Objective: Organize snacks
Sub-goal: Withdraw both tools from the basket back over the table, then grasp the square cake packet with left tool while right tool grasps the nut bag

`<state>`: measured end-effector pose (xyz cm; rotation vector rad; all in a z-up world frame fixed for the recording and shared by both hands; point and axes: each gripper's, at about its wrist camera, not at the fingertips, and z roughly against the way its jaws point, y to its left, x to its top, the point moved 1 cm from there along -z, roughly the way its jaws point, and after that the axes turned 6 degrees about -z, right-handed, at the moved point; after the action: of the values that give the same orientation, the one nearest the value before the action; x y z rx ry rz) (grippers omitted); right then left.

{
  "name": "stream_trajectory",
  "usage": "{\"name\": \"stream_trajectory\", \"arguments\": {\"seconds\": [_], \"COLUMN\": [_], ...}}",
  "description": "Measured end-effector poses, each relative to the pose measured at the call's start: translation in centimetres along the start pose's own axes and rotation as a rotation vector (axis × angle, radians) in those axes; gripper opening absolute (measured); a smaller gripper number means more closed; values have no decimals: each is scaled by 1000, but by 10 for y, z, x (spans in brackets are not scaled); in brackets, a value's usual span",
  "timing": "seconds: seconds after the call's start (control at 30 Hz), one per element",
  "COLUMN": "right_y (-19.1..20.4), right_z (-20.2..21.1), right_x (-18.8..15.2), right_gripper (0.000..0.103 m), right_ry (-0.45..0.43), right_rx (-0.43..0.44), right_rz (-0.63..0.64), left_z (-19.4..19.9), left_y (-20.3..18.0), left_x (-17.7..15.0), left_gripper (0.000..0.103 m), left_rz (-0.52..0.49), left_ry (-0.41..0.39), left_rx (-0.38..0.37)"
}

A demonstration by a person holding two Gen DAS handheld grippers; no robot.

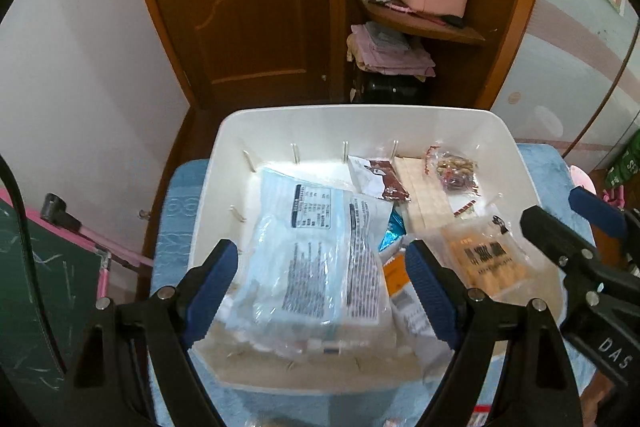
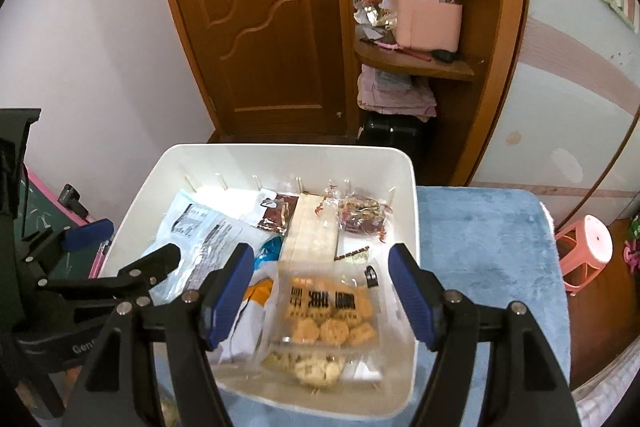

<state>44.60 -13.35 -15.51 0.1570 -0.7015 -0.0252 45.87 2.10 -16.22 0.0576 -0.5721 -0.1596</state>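
Both pairs of fingers stand spread and carry nothing. We find the left gripper (image 1: 320, 291) poised above the near-left part of the white bin (image 1: 360, 119), its blue pads either side of the pale blue packet (image 1: 304, 255) in the left wrist view but, as we judge, clear of it. The right gripper (image 2: 320, 291) hangs over the near-right part of the bin, its pads framing the cracker bag (image 2: 324, 315), again with no contact that we can see.

The bin sits on a blue-covered surface (image 2: 480, 247), toward its left edge; we cannot tell whether that is a desk or a bed. Inside lie the snacks: the pale blue packet along the left wall, long axis running from near edge to far edge; the cracker bag at the near-right corner; a cream wafer-like strip (image 2: 310, 235) down the middle; a dark red sachet (image 2: 276, 213) and a clear bag of mixed sweets (image 2: 362, 217) by the far wall.

The relation that governs the coming move: each packet lies directly below and ahead of its own fingers, the left hand nearer the blue packet, the right nearer the crackers. We judge the blue packet's width close to the left fingers' span, so a grip across its short axis leaves little margin. The sorting appears largely done.
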Motion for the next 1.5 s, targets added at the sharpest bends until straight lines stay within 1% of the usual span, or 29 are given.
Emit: {"name": "stream_trajectory", "arguments": {"seconds": [0.17,0.3,0.4,0.47,0.53,0.7,0.83,0.97,1.07,1.2,1.3,1.5], "right_y": [-1,0,5,8,11,17,16,14,15,20,27,37], "right_z": [38,80,107,125,141,170,180,179,170,152,137,89], "right_x": [-3,-6,-13,-19,-28,-51,-71,-91,-105,-125,-138,-169], "right_gripper": [70,70,71,71,73,75,75,75,75,75,75,75], "right_ry": [-31,-72,-101,-118,-132,-155,-146,-120,-88,-55,-33,59], "right_rx": [2,3,10,10,16,21,49,80,99,114,120,133], "right_rz": [-12,-5,13,32,54,99,113,108,111,134,159,192], "left_z": [42,87,122,137,154,184,202,204,194,171,149,100], "left_y": [1,-1,-3,-5,-7,-9,-14,-19,-18,-13,-12,-7], "left_x": [-8,-20,-33,-41,-50,-74,-98,-124,-141,-160,-172,-191], "left_gripper": [85,85,85,86,86,86,86,86,86,86,86,86], "left_rz": [-17,-38,-50,-58,-67,-68,-80,-101,-105,-95,-109,-117], "left_ry": [-37,-83,-125,-142,-159,-189,-213,-221,-201,-163,-144,-68], "left_rx": [21,29,19,15,13,-8,-21,-27,-35,-44,-25,-21]}}
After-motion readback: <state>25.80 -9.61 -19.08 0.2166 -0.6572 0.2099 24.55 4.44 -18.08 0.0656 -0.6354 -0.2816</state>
